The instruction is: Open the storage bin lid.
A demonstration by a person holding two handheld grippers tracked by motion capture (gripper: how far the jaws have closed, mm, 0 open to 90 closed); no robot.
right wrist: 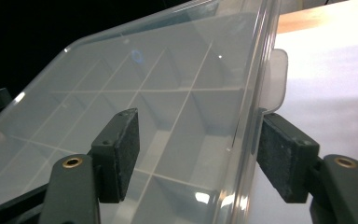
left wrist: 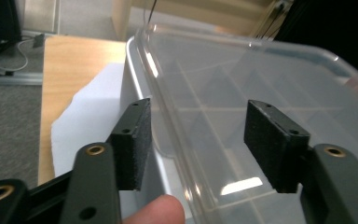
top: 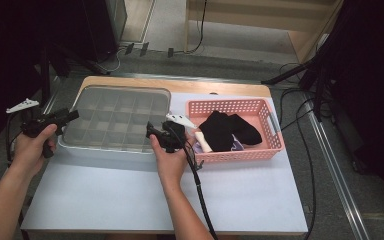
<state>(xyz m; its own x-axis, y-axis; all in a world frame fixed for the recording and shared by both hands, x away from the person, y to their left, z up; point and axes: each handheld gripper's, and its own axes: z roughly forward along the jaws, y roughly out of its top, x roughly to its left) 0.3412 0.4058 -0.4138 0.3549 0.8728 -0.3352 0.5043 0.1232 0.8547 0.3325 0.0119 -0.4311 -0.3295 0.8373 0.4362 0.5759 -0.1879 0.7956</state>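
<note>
High view: clear divided organizer box [top: 115, 120] is straddled at both ends by left gripper [top: 72, 116] and right gripper [top: 152, 131], jaws gaping, nothing pinched yet; lid probably needs clamping next.

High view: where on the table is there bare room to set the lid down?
The near strip of the white tabletop, in front of the clear divided box, is bare between the forearms. The far half is crowded: box at left, pink basket of black socks at right.
</note>
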